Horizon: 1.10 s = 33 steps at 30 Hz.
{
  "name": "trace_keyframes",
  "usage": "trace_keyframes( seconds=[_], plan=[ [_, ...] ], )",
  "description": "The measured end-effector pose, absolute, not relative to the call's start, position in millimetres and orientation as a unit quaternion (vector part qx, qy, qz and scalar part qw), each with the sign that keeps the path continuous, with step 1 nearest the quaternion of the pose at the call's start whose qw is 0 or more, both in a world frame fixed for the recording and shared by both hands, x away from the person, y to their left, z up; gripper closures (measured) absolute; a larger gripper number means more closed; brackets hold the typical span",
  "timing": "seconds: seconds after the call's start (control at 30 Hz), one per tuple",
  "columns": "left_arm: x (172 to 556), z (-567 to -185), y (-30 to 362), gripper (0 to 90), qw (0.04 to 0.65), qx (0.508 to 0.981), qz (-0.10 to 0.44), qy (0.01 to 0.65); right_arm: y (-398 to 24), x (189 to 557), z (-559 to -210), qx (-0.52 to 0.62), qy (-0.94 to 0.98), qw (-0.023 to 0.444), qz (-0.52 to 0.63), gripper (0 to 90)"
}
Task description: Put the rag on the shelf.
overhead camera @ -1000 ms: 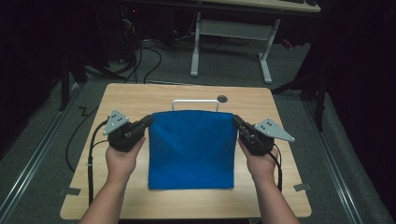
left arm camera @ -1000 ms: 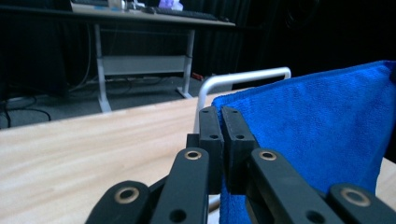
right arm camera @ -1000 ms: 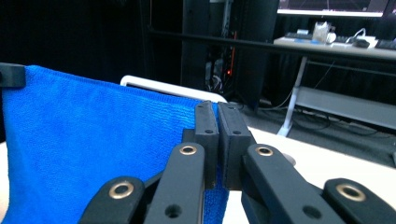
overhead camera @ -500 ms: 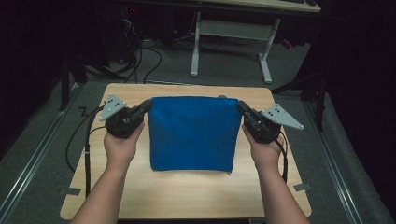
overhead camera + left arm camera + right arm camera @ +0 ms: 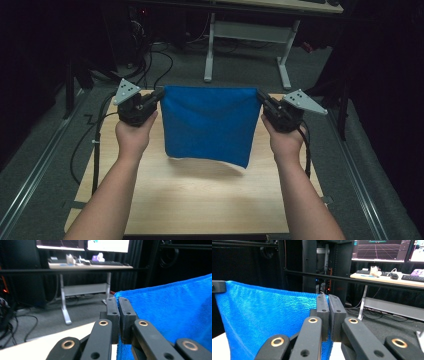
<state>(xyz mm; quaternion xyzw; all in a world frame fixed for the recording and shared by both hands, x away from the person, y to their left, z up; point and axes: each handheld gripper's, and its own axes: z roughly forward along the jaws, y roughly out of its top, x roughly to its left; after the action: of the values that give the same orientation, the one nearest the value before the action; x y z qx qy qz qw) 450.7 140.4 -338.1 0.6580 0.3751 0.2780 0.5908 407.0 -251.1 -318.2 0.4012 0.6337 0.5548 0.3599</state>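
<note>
A blue cloth (image 5: 210,125) hangs stretched between both grippers above the wooden table (image 5: 200,200), its lower edge clear of the tabletop. My left gripper (image 5: 159,95) is shut on the cloth's upper left corner; in the left gripper view the jaws (image 5: 118,302) pinch the blue cloth (image 5: 172,310) at its corner. My right gripper (image 5: 261,96) is shut on the upper right corner; in the right gripper view the gripper (image 5: 328,300) clamps the cloth (image 5: 262,322), which spreads away to the left. The other gripper's jaw tip (image 5: 218,286) holds the far corner.
A white-legged desk (image 5: 245,35) stands beyond the table, with cables (image 5: 150,60) on the grey floor. Black cables trail off the table's left side (image 5: 95,145). Monitors and a keyboard (image 5: 107,263) sit on the far desk. Metal rails run along both sides of the table.
Both hands have risen and moved away from the person, lifting the blue cloth off the table. It lay flat before and now hangs by its top corners.
</note>
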Motion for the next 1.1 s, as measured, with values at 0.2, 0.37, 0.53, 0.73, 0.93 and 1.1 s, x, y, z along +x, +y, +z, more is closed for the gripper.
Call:
trace_keyframes(
  seconds=[0.2, 0.37, 0.53, 0.73, 0.93, 1.1],
  plan=[
    [477, -335, 136, 88.3, 0.575, 0.662, 0.291, 0.383, -249, 441, -316, 0.411, 0.636, 0.367, 0.540, 88.7],
    [494, -332, 133, 88.3, 0.567, 0.662, 0.297, 0.389, -248, 461, -320, 0.415, 0.647, 0.372, 0.520, 88.7],
    [520, -344, 125, 88.3, 0.530, 0.684, 0.302, 0.401, -246, 494, -333, 0.429, 0.666, 0.369, 0.487, 88.7],
    [538, -371, 120, 88.3, 0.494, 0.711, 0.280, 0.414, -246, 513, -352, 0.448, 0.680, 0.353, 0.460, 88.7],
    [542, -397, 123, 88.2, 0.483, 0.727, 0.247, 0.422, -245, 522, -376, 0.454, 0.698, 0.335, 0.440, 88.7],
    [539, -415, 124, 88.2, 0.476, 0.737, 0.225, 0.423, -245, 521, -397, 0.460, 0.705, 0.320, 0.434, 88.6]
  ],
)
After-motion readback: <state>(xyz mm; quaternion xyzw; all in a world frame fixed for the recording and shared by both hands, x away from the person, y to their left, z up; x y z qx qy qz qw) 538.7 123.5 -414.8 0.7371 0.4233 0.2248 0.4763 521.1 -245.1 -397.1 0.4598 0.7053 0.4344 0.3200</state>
